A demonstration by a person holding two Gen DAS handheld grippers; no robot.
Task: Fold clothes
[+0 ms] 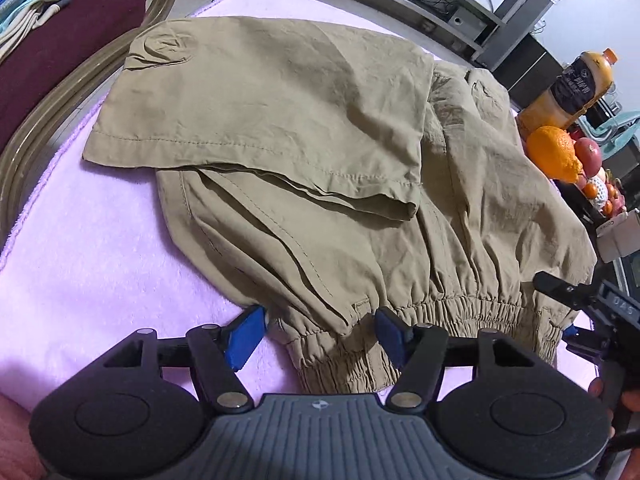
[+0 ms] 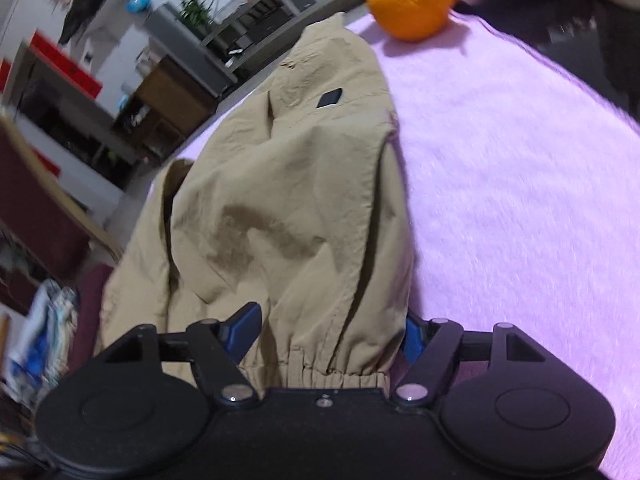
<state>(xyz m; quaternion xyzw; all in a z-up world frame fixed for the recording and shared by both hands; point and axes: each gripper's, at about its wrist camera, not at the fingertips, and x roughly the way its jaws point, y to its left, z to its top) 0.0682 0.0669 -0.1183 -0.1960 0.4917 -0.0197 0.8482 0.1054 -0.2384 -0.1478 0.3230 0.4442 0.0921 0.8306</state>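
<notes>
Jacket [image 1: 304, 152] on pink towel [image 1: 100, 248]: sleeve folded across. Left gripper [image 1: 320, 330], right gripper [image 2: 328, 336] both spread, straddling hem [image 1: 460, 312], unclamped. Bottom fold remains.

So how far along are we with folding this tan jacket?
Partly done: one sleeve is already folded across the tan jacket on the pink towel. In hand: the left gripper and right gripper straddle the elastic hem, jaws open. Left: folding the body.

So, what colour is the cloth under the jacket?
The cloth is light pink-lilac, best seen in the right wrist view, beside the khaki jacket.
</notes>
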